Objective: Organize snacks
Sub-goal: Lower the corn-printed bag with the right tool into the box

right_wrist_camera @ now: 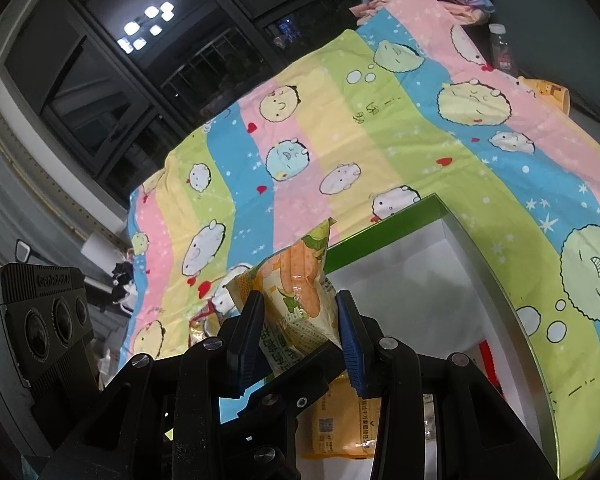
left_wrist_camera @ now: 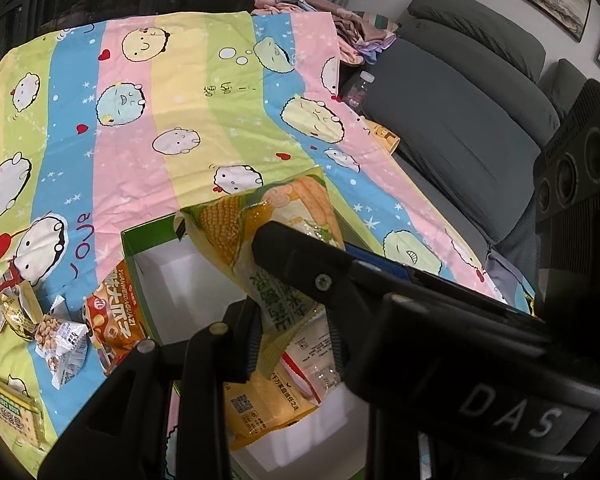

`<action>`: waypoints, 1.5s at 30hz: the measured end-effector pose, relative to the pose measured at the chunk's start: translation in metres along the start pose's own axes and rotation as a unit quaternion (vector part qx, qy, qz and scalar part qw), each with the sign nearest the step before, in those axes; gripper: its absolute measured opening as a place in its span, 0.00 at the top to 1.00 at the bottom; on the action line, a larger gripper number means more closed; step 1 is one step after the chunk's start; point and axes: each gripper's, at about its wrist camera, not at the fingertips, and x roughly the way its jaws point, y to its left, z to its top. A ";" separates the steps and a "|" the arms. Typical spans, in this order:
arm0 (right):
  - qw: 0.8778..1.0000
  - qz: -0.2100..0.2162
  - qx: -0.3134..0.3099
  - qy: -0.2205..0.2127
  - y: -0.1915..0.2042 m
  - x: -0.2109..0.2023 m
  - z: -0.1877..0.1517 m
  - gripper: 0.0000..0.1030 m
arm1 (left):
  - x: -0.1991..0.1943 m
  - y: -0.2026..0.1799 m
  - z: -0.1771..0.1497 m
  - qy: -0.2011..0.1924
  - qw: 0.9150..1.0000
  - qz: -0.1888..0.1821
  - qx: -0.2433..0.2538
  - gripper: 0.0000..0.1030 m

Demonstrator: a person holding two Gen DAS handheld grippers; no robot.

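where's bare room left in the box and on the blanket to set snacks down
Free: the white box floor at its far left corner, and the wide blanket stretch beyond the box. Crowded: the box's near end under the corn snack bag held by both tongs, and the blanket left of the box with small packets.

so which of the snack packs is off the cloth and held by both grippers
The corn-print pack, pinched above the green box. The orange seed pack and small packets lie on the cloth.

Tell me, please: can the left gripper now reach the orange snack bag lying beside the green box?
Probably not yet. The left gripper is shut on the corn snack bag, together with the right gripper. The orange snack bag lies uncovered outside the green box.
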 end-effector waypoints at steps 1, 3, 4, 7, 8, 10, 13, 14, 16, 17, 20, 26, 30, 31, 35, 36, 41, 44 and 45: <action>1.000 0.000 0.001 0.002 -0.001 0.001 0.000 0.61 | 0.001 0.000 0.000 0.002 1.000 0.000 -0.001 0.74; 1.000 0.000 0.005 0.004 -0.002 0.002 0.000 0.61 | 0.002 0.001 0.000 0.003 1.000 0.001 -0.001 0.74; 1.000 0.000 0.005 0.005 -0.003 0.003 0.000 0.61 | 0.003 0.002 0.000 0.005 1.000 0.000 -0.002 0.74; 1.000 -0.003 0.007 0.009 -0.005 0.005 0.000 0.61 | 0.006 0.003 0.000 0.009 1.000 -0.003 -0.006 0.74; 1.000 -0.003 0.009 0.011 -0.006 0.006 0.000 0.61 | 0.008 0.004 0.000 0.012 1.000 -0.004 -0.008 0.74; 1.000 -0.004 0.013 0.017 -0.008 0.008 0.000 0.61 | 0.011 0.005 -0.001 0.017 1.000 -0.005 -0.011 0.74; 0.999 -0.010 0.019 0.024 -0.012 0.011 0.000 0.61 | 0.018 0.006 0.000 0.029 0.999 -0.013 -0.016 0.74; 0.999 -0.013 0.021 0.026 -0.013 0.012 0.000 0.61 | 0.018 0.006 0.000 0.031 0.999 -0.014 -0.016 0.74; 0.999 -0.015 0.024 0.028 -0.015 0.013 -0.001 0.61 | 0.020 0.005 0.000 0.035 0.999 -0.015 -0.015 0.74; 0.999 -0.016 0.026 0.029 -0.016 0.013 -0.001 0.61 | 0.021 0.006 0.000 0.036 0.999 -0.016 -0.015 0.74; 0.999 -0.018 0.029 0.035 -0.018 0.016 -0.001 0.61 | 0.025 0.007 -0.001 0.043 0.999 -0.018 -0.019 0.74; 0.998 -0.026 0.036 0.052 -0.024 0.024 -0.002 0.61 | 0.034 0.012 -0.003 0.059 0.998 -0.023 -0.029 0.74; 0.997 -0.028 0.043 0.063 -0.028 0.030 -0.003 0.61 | 0.040 0.015 -0.005 0.069 0.997 -0.022 -0.035 0.74; 0.996 -0.028 0.044 0.066 -0.030 0.032 -0.004 0.61 | 0.042 0.016 -0.006 0.073 0.996 -0.021 -0.038 0.74; 0.995 -0.030 0.051 0.082 -0.034 0.039 -0.006 0.61 | 0.047 0.018 -0.009 0.082 0.995 -0.020 -0.045 0.74; 0.995 -0.030 0.052 0.084 -0.035 0.041 -0.006 0.61 | 0.048 0.019 -0.009 0.083 0.995 -0.019 -0.045 0.74; 0.993 -0.035 0.057 0.094 -0.041 0.045 -0.008 0.61 | 0.053 0.019 -0.011 0.090 0.995 -0.017 -0.047 0.74; 0.992 -0.036 0.064 0.098 -0.045 0.046 -0.009 0.61 | 0.054 0.018 -0.012 0.090 0.995 -0.015 -0.047 0.74; 0.992 -0.037 0.066 0.100 -0.046 0.047 -0.009 0.61 | 0.055 0.018 -0.012 0.091 0.995 -0.014 -0.048 0.74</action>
